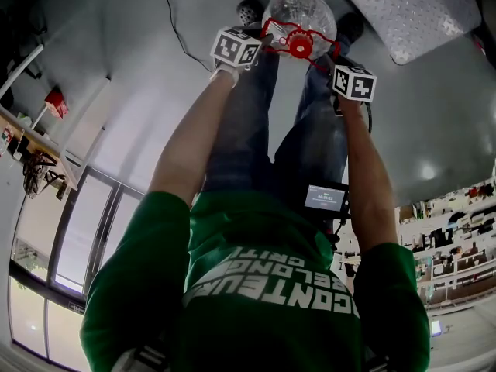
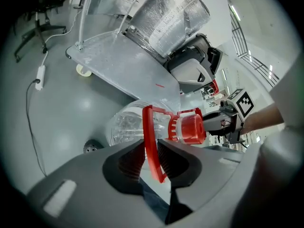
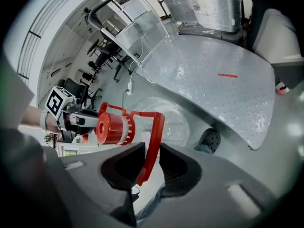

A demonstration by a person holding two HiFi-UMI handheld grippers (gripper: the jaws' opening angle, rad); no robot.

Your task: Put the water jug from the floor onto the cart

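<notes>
Basically grasp step: left tool [image 2: 151,152] and right tool [image 3: 151,158] each clamped on the red handle [image 2: 148,122] of the water jug [image 1: 298,10], which sits low by the floor [image 1: 155,91], beside the cart [image 3: 213,80] deck. Next needs a level two-handed lift onto the deck. Jug base hidden; contact with floor unclear.

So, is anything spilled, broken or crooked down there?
Nothing stands out. The jug has its red cap on, and the floor around it shows no puddle. The left gripper and right gripper each clamp one side of the red handle. The cart beside it looks undamaged.
</notes>
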